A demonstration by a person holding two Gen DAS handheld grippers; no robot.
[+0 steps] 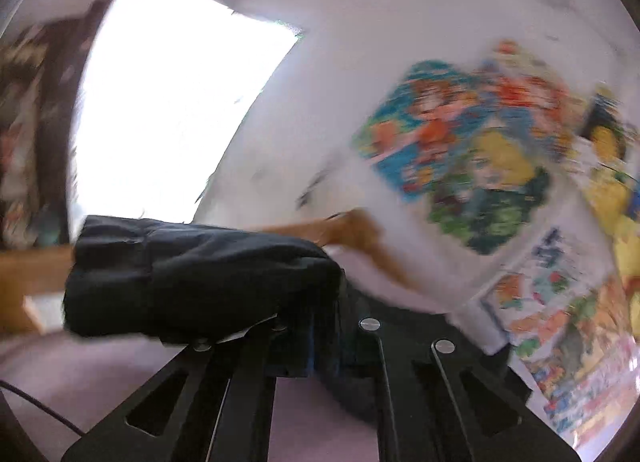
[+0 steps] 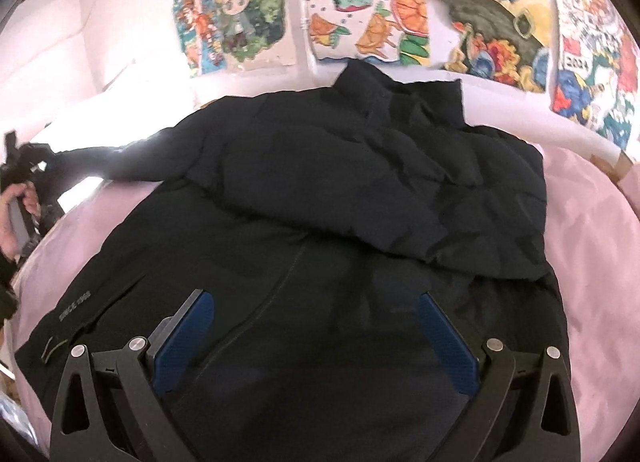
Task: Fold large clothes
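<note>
A large black padded jacket (image 2: 320, 190) lies spread on a pink bed cover (image 2: 592, 222), collar toward the wall. One sleeve is folded across its chest; the other sleeve (image 2: 100, 158) stretches out to the left. My right gripper (image 2: 316, 302) is open and empty, hovering just above the jacket's lower front, its blue pads (image 2: 444, 334) wide apart. My left gripper (image 1: 320, 326) is shut on the jacket's sleeve cuff (image 1: 192, 278) and holds it lifted off the bed. It also shows at the far left of the right wrist view (image 2: 24, 190).
Colourful cartoon posters (image 2: 360, 10) cover the white wall behind the bed. A bright window (image 1: 176, 102) and a wooden frame (image 1: 32, 270) show in the blurred left wrist view. Pink cover (image 1: 80, 378) lies below the left gripper.
</note>
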